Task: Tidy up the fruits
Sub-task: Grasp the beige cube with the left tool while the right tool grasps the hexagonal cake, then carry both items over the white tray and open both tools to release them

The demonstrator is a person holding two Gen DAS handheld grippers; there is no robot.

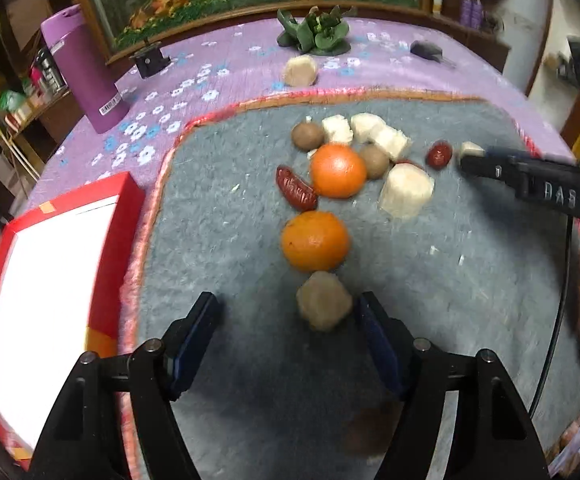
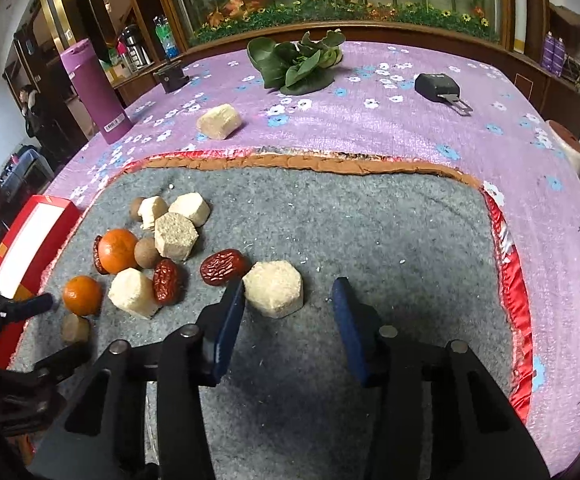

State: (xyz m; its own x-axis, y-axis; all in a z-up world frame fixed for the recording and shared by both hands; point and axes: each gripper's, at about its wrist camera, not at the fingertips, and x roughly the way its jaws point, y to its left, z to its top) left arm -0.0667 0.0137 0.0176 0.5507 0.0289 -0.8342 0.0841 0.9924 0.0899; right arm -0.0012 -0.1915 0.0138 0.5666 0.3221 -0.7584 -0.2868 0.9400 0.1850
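In the left wrist view, the left claw (image 1: 286,320) is held released, a brownish block (image 1: 324,306) just inside its right finger; two oranges (image 1: 315,241) lie at 12 o'clock. In the right wrist view, the right claw (image 2: 290,300) is spread around a pale hexagonal block (image 2: 274,293), with red dates (image 2: 224,266) at 10 o'clock.
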